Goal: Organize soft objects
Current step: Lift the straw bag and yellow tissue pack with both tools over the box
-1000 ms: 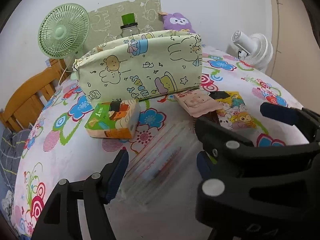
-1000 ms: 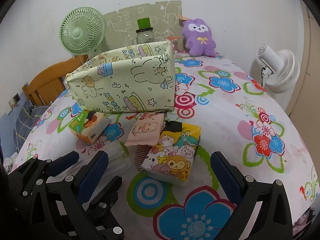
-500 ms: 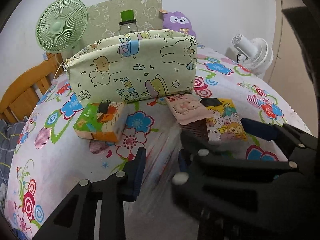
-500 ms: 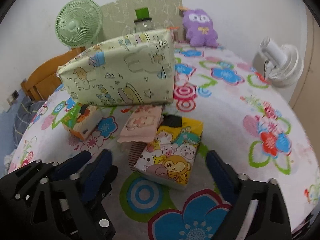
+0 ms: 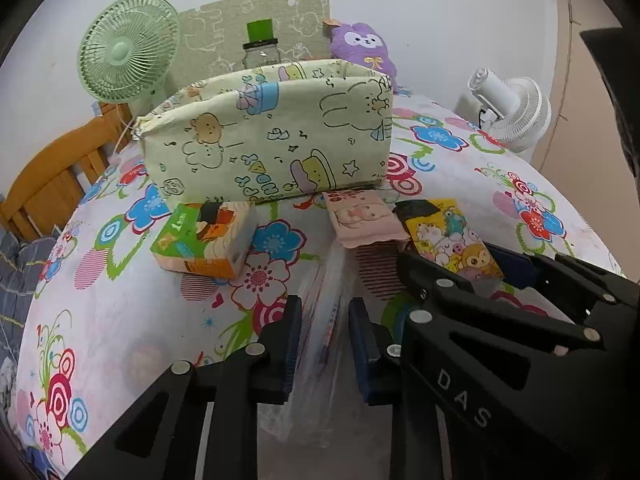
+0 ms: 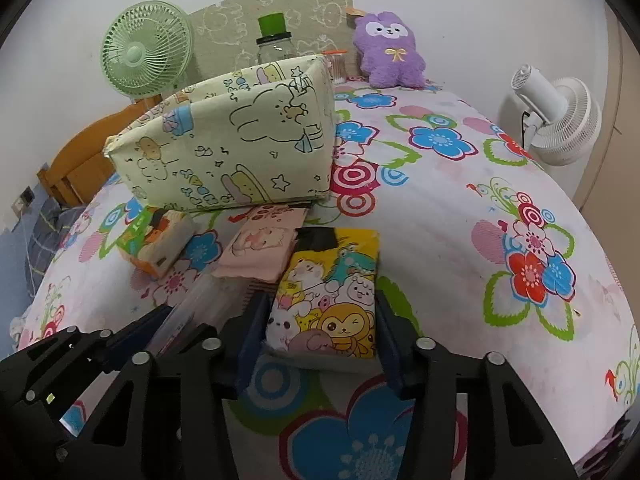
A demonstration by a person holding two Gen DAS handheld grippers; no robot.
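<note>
Since a second ago both grippers have narrowed around their packs. Seen from the left wrist, the left gripper (image 5: 325, 332) sits low over the flowered tablecloth (image 5: 460, 184), its fingers pressed against the two sides of one clear plastic pack (image 5: 326, 300), grasping it where it lies; earlier those fingers stood wide apart. Ahead lie one green-and-orange tissue pack (image 5: 206, 238), one pink pack (image 5: 362, 220) and one yellow cartoon pack (image 5: 450, 236), all in front of one cloth storage box (image 5: 264, 140). Behind stand one green fan (image 5: 128, 48), one jar (image 5: 260, 50), one purple plush toy (image 5: 364, 50) and one white fan (image 5: 512, 114). From the right wrist, the right gripper (image 6: 320, 334) rests level on the cloth with its fingers against both long sides of the yellow cartoon pack, clamped on it, where before they flanked it loosely. The pink pack overlaps that pack's far left corner.
</note>
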